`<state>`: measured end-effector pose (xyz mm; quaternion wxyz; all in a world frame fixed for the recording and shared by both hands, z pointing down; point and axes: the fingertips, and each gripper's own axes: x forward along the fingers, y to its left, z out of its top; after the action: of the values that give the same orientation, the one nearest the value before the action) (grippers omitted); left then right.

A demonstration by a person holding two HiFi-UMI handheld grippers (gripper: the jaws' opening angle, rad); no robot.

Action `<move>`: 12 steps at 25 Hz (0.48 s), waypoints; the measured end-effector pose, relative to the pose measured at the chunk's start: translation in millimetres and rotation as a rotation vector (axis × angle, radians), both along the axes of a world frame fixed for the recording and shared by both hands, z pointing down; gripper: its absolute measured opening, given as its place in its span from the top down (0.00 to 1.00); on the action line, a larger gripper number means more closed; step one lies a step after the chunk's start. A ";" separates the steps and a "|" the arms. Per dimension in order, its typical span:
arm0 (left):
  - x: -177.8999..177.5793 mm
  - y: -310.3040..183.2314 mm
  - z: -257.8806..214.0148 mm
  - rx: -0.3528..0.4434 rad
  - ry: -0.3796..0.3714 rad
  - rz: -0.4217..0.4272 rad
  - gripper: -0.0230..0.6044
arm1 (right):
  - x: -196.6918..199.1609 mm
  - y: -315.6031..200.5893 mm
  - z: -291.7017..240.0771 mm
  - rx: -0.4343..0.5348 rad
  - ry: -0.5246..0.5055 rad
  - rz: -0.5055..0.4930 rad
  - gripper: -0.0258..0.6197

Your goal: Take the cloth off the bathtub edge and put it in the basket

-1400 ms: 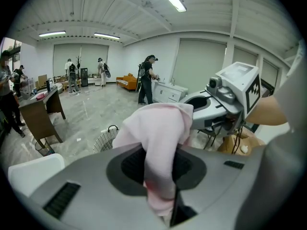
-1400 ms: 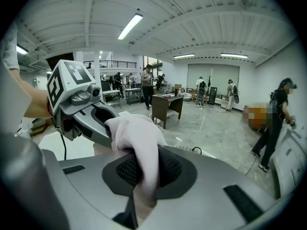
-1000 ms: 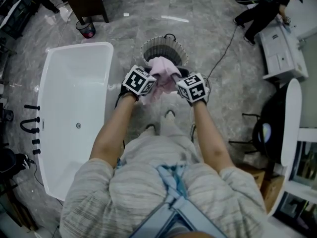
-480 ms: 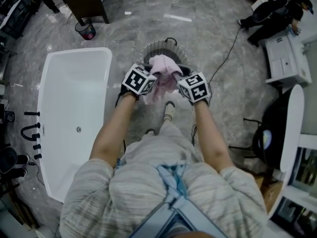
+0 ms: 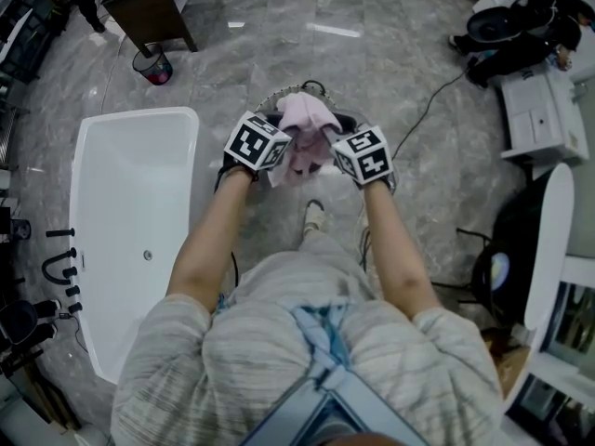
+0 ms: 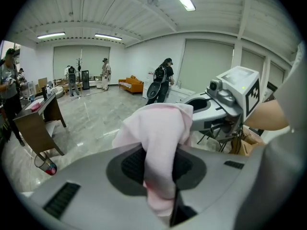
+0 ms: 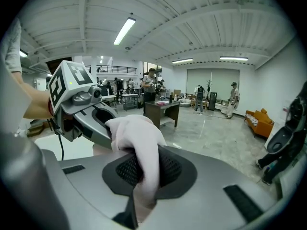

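Observation:
A pale pink cloth [image 5: 305, 133] hangs bunched between both grippers, held up over the round wire basket [image 5: 270, 98], whose rim shows behind it. My left gripper [image 5: 282, 140] is shut on the cloth's left part, my right gripper [image 5: 337, 143] on its right part. In the left gripper view the cloth [image 6: 158, 133] is pinched between the dark pads of the left gripper [image 6: 160, 169], with the right gripper [image 6: 230, 99] just beyond. The right gripper view shows the cloth [image 7: 139, 138] clamped in the right gripper [image 7: 144, 171]. The white bathtub [image 5: 191, 156] lies to the left, its edge bare.
A small red bin [image 5: 154, 66] and a brown table [image 5: 149, 12] stand at the back left. A cable [image 5: 418, 110] runs over the marble floor to the right. A white cabinet [image 5: 539, 110] and a person in black [image 5: 521, 35] are at the far right. Black taps [image 5: 60, 268] flank the tub.
Both grippers have carried the cloth away from the tub toward the basket, which now sits right behind and beneath the cloth. The grip is unchanged.

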<state>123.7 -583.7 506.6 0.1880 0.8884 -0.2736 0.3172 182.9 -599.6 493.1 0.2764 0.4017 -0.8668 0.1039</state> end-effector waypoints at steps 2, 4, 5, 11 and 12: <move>5.5 -17.3 -3.7 0.001 0.000 -0.007 0.81 | 5.5 -17.2 -3.3 -0.001 -0.002 -0.004 0.87; 10.9 -33.8 -7.5 0.003 0.001 -0.017 0.81 | 10.9 -34.0 -6.7 0.000 -0.004 -0.011 0.87; 13.7 -41.6 -8.9 0.003 0.001 -0.022 0.81 | 13.5 -42.3 -8.2 0.001 -0.006 -0.014 0.87; 24.4 -89.0 -17.9 0.015 0.001 -0.058 0.81 | 23.1 -91.6 -18.0 0.017 -0.021 -0.041 0.87; 26.3 -96.8 -19.1 0.018 0.003 -0.065 0.81 | 24.9 -99.6 -19.3 0.020 -0.021 -0.046 0.87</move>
<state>149.9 -680.5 487.5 0.1907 0.8811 -0.3048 0.3073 207.8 -699.2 473.8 0.2655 0.3831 -0.8798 0.0932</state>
